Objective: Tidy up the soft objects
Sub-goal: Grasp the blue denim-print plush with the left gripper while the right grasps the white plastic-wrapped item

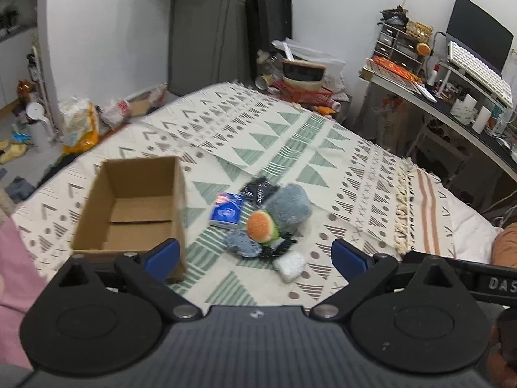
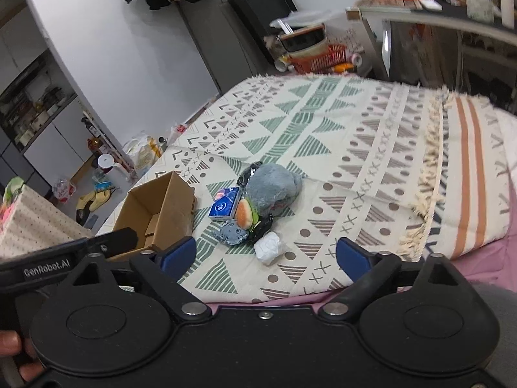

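On patterned bed blanket (image 1: 290,135): heap of soft items, grey plush toy (image 1: 289,205) topmost, right of empty brown cardboard box (image 1: 129,207). Left gripper (image 1: 255,255), right gripper (image 2: 265,253) jaws apart, empty. Risk: grabbing tangled heap drags neighbours, spills outside box

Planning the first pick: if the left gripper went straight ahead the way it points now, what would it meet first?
Probably the pile of soft objects: the left gripper, jaws open, frames the denim-blue piece and burger plush ahead. The cardboard box sits off to its left. Depth is uncertain.
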